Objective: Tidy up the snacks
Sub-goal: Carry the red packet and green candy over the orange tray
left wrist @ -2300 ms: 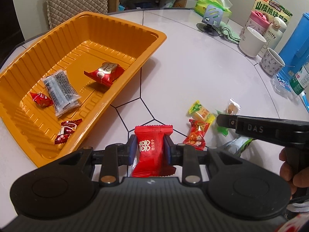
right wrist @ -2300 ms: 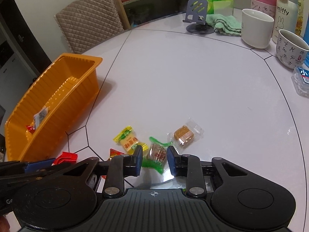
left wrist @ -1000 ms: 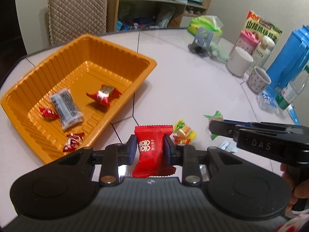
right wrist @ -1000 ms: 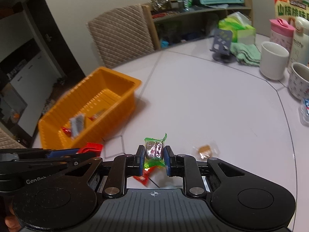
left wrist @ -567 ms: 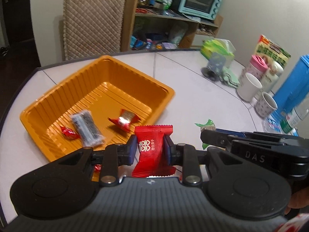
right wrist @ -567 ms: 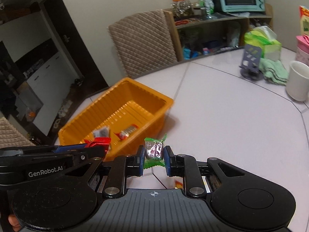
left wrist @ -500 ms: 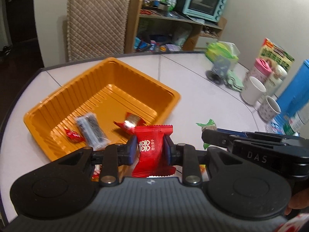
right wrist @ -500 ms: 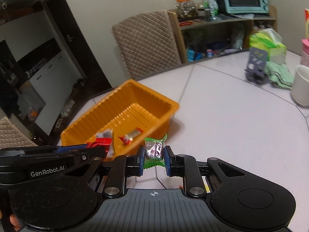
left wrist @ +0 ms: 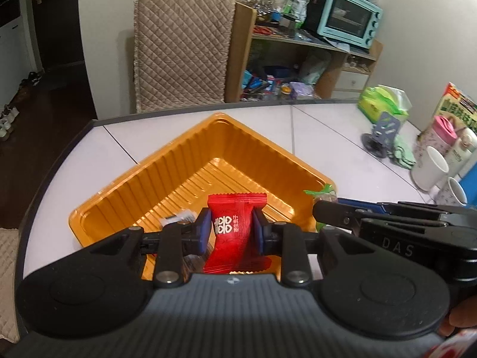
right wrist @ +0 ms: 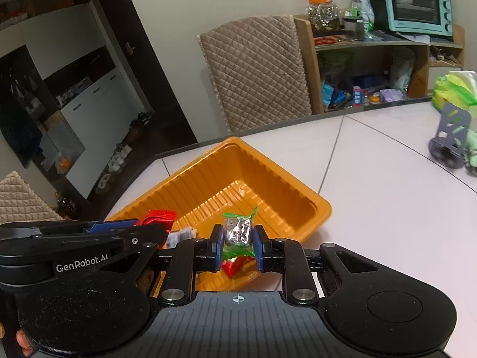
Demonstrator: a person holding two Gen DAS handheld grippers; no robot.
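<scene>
My left gripper (left wrist: 232, 229) is shut on a red snack packet (left wrist: 235, 232) with white characters, held above the near part of the orange tray (left wrist: 190, 161). My right gripper (right wrist: 237, 244) is shut on a green-edged, silver-wrapped candy (right wrist: 238, 231), also over the orange tray (right wrist: 268, 179). In the left wrist view the right gripper (left wrist: 320, 205) reaches in from the right over the tray's right rim, the green candy (left wrist: 323, 191) at its tip. The right wrist view has the left gripper (right wrist: 155, 223) at the left with the red packet (right wrist: 158, 216). A grey-and-white packet (right wrist: 182, 234) lies in the tray, mostly hidden.
The white table (left wrist: 328, 137) carries a phone stand (left wrist: 383, 137), a green tissue pack (left wrist: 384, 103), a green cloth, white cups (left wrist: 429, 167) and bottles at the right. A quilted chair (left wrist: 182, 50) and a cluttered shelf with a teal oven (left wrist: 348, 16) stand beyond the table's far edge.
Both grippers have carried their snacks leftward from the loose snacks on the table to above the orange tray. The tray now sits right under them; the loose snacks have dropped out of sight.
</scene>
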